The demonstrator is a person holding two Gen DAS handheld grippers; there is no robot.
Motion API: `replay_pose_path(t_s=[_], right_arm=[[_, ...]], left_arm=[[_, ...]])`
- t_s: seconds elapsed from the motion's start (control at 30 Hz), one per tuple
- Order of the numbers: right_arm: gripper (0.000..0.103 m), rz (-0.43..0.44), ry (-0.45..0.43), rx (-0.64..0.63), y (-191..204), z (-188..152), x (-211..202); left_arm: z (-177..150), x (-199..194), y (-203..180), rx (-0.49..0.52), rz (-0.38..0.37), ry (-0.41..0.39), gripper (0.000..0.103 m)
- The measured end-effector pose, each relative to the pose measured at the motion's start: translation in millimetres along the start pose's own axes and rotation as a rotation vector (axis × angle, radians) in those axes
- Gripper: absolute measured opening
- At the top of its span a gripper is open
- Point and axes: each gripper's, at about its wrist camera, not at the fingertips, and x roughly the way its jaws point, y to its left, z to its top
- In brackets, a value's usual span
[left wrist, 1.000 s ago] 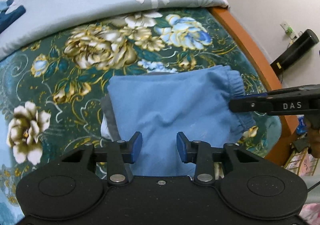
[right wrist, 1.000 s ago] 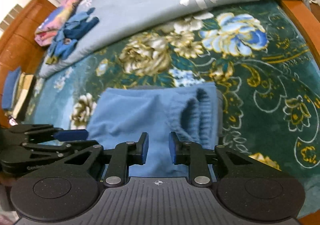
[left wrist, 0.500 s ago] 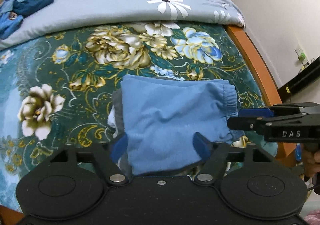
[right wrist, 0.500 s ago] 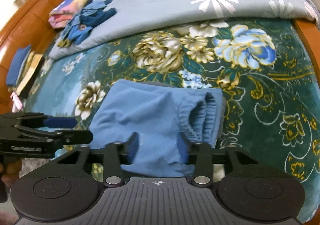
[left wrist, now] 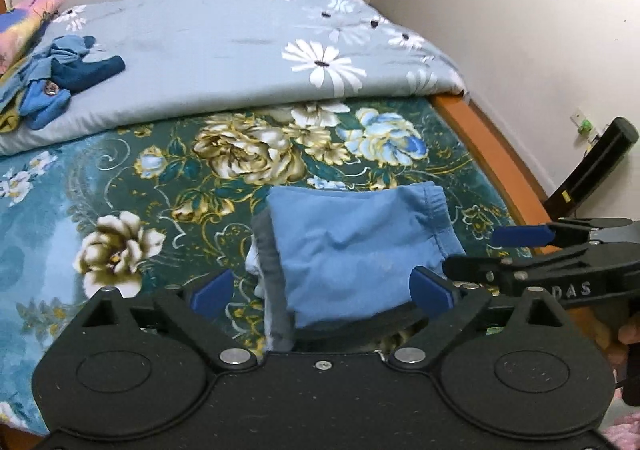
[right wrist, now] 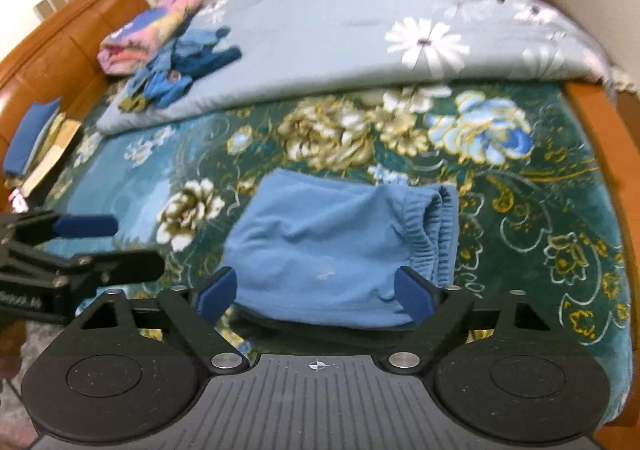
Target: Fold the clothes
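Both claws are opening wide now, left gripper (left wrist: 322, 292) and right gripper (right wrist: 316, 296), nothing pinched between the pads. The blue shorts (left wrist: 360, 250) are lying folded at lower centre on the floral blanket (left wrist: 120, 178). Soft, light, floppy cloth: best taken at the elastic waistband, lower right. Compared with a second ago, both grippers are sitting higher and farther back, jaws no longer narrow.

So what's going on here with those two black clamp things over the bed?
A person is folding clothes with a handheld gripper in each hand. The blue garment lies folded on the green floral bedspread. The left gripper and the right gripper are both opening above its near edge, neither pinching it. A pile of unfolded clothes waits on the grey quilt.
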Motion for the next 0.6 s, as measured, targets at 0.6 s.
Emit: replay_pose_path(t_s=[0.6], right_arm=[[0.103, -0.093, -0.156, -0.116, 164.2, -103.7, -78.5]], left_arm=[[-115.8, -164.4, 82.4, -0.129, 0.090, -0.220, 0.101]])
